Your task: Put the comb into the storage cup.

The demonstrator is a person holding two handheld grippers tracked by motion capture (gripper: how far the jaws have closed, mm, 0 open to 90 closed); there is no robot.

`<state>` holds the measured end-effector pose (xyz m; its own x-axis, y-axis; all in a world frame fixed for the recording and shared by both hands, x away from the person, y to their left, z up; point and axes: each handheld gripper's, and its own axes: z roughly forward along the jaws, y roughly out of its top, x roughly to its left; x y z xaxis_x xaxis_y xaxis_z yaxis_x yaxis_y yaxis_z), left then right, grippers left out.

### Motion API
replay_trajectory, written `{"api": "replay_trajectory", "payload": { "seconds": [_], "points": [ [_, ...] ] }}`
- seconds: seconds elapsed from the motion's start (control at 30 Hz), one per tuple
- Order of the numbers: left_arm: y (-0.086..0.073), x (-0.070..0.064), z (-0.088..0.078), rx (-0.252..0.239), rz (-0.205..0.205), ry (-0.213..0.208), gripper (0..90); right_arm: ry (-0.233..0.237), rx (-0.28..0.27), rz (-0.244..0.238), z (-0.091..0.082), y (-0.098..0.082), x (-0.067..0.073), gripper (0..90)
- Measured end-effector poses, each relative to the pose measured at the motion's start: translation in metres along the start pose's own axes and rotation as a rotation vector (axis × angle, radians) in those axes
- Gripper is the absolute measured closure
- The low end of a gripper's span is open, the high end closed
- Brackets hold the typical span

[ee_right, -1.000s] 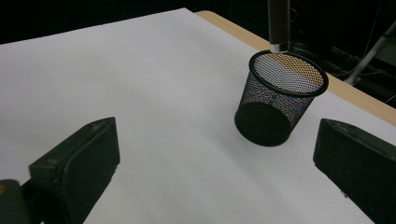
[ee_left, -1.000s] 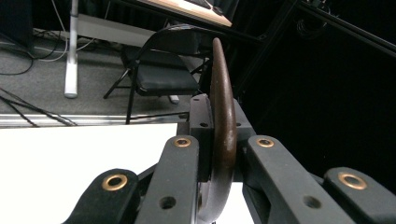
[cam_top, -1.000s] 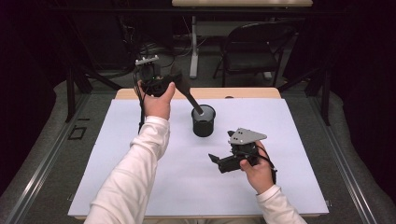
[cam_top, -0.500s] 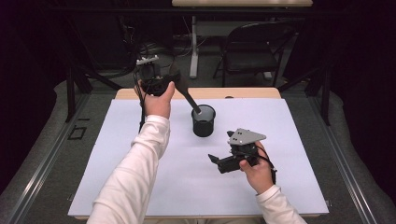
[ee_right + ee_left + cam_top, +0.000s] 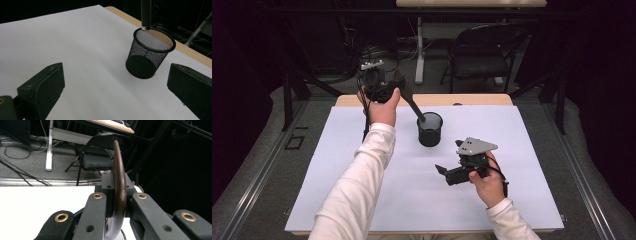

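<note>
A black mesh cup (image 5: 430,130) (image 5: 150,53) stands upright on the white table cover (image 5: 352,150), near the far middle. My left gripper (image 5: 398,89) (image 5: 119,196) is raised over the table's far edge, shut on the dark brown handle of a utensil (image 5: 413,106) (image 5: 119,180). The handle slants down to the right, and its lower end reaches into the cup's mouth (image 5: 146,15). To the right and nearer the front, my right gripper (image 5: 443,175) (image 5: 115,82) stands open low over the cover, pointing toward the cup with nothing between its jaws.
The wooden table edge (image 5: 472,100) shows beyond the white cover. Behind the table are a black folding chair (image 5: 482,50), a white desk leg (image 5: 418,50) and loose cables (image 5: 372,52) on the grey floor. Dark frame rails run along both sides.
</note>
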<state>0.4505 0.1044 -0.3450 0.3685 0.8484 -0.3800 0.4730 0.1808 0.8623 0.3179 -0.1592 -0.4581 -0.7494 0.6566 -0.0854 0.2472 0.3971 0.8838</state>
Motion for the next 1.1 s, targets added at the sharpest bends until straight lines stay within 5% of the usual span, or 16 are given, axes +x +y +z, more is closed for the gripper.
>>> {"api": "replay_trajectory", "payload": {
  "seconds": [1.1],
  "points": [
    [-0.015,0.002,0.021,0.032,-0.03,0.025,85.7,0.013,0.001,0.0,0.001,0.0,0.001,1.7]
  ]
}}
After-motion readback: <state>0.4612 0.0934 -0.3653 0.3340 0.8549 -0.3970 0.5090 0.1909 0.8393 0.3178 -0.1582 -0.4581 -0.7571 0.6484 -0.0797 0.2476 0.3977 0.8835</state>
